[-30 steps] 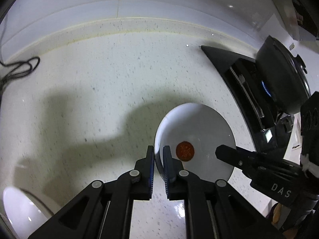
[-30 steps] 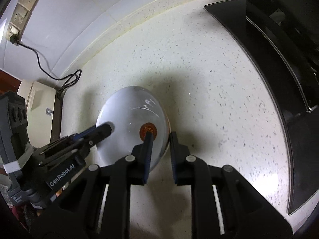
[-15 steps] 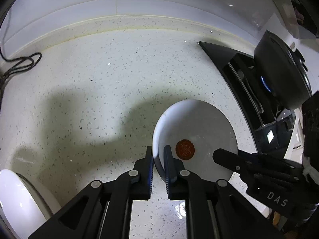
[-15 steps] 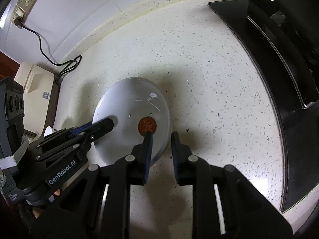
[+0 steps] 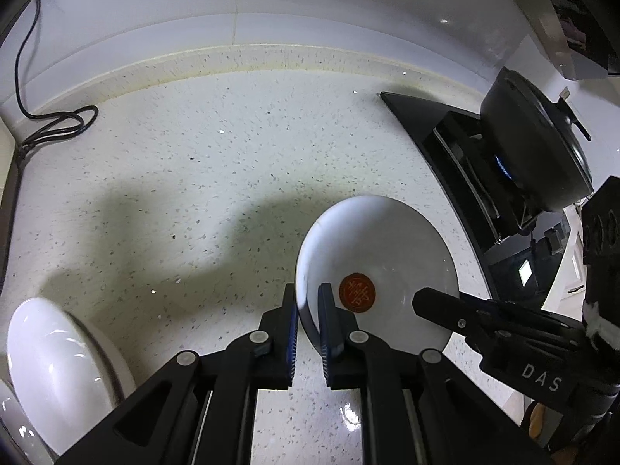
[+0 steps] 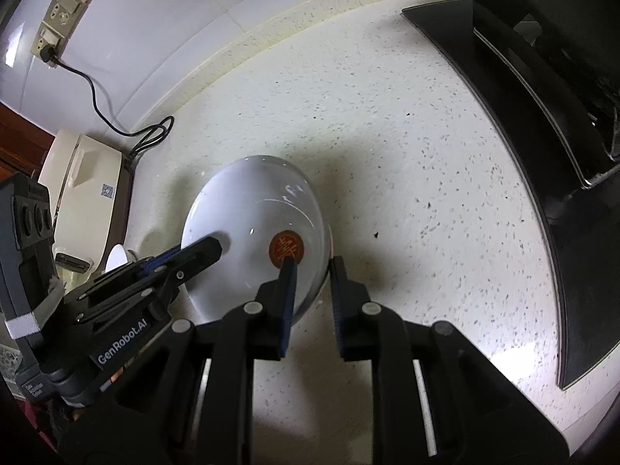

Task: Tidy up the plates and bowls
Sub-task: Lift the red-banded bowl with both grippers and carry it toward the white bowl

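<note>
A white bowl (image 5: 381, 244) with a red round mark in its bottom is held over the speckled counter. My left gripper (image 5: 308, 304) is shut on the bowl's left rim. My right gripper (image 6: 312, 271) is shut on its right rim, one finger inside and one outside. The bowl also shows in the right wrist view (image 6: 252, 240). Each gripper appears in the other's view: the right one (image 5: 426, 298) and the left one (image 6: 211, 248). Another white bowl or plate (image 5: 58, 364) sits at the lower left in the left wrist view.
A black stove (image 5: 457, 162) with a dark pot (image 5: 538, 147) stands to the right. A cream appliance (image 6: 83, 193) and a black cable (image 6: 112, 116) lie at the left by the wall. The wall socket (image 6: 69, 4) is above them.
Both grippers have moved with the bowl toward the left and near side. The white dish at the lower left has come further into the left wrist view.
</note>
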Available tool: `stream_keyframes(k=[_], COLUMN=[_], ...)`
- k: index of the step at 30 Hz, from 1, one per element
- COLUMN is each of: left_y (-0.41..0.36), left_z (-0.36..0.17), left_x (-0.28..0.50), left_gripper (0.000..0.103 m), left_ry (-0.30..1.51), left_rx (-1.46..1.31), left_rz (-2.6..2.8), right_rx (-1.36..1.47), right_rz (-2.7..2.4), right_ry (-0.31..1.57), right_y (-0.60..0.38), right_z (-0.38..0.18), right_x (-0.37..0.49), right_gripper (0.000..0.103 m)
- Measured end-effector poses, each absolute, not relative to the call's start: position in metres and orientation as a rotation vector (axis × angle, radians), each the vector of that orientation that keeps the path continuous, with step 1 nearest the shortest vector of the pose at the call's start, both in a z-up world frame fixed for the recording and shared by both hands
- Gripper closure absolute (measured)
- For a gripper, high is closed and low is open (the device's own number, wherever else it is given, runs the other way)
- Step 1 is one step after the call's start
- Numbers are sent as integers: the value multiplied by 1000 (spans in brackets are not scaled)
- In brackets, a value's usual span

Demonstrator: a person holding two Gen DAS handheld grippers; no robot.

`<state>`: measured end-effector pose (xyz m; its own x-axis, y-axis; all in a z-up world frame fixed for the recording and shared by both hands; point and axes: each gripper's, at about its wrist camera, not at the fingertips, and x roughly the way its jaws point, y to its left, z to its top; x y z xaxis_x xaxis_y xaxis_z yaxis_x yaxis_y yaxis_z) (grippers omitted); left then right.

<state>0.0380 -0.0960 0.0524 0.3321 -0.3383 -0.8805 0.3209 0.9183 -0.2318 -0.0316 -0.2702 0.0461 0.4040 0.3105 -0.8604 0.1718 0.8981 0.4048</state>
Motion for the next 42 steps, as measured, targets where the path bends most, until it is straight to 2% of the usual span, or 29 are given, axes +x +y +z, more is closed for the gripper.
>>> stream_keyframes(k=[23, 42], left_y=[-22, 62], left_z=[90, 100], left_x=[-4, -13], left_gripper=[92, 92], left_ry=[1010, 978], left_rx=[-50, -167], left_rz=[-348, -210], right_rx=[447, 369], right_rz=[172, 324], right_ry=[1063, 1062], right_y=[-200, -123], right_z=[87, 98], right_x=[-56, -37], right_gripper=[82, 82])
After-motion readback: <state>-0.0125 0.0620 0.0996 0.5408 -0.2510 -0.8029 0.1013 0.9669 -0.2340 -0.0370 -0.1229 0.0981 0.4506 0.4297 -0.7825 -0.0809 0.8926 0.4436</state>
